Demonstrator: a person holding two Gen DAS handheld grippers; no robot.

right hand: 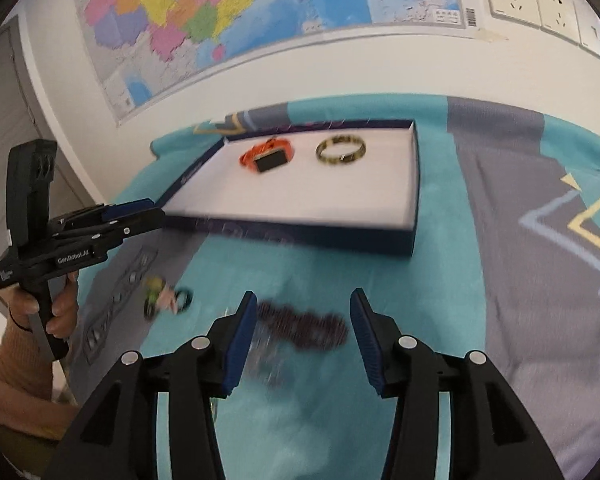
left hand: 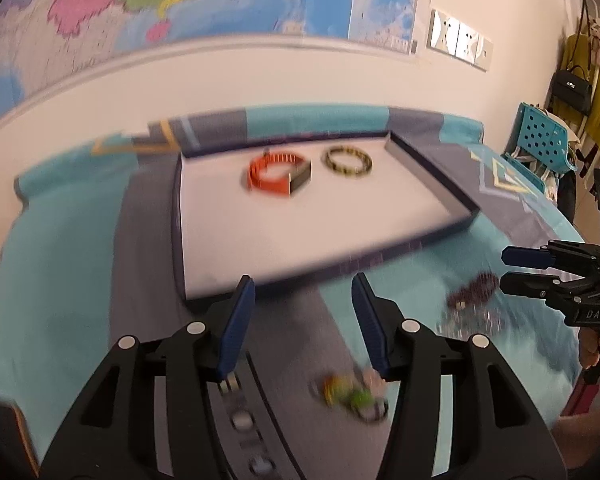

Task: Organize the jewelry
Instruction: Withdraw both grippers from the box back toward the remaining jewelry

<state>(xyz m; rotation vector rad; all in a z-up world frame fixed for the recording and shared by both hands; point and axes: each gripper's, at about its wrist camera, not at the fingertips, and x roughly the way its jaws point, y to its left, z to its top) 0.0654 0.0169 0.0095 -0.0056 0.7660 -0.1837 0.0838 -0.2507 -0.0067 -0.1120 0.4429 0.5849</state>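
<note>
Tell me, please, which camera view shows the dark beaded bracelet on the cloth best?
The right wrist view: the dark bracelet lies near centre, just ahead of the open right gripper, whole though blurred. In the left wrist view it sits far right, smaller and more smeared, next to the right gripper's fingers.

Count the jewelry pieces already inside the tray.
2: the orange watch at the tray's far side, and the gold bangle to its right. Nothing hides others.

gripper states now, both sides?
Left tongs: open, empty, above the colourful bracelet.
Right tongs: open, empty, over the dark bracelet.
</note>
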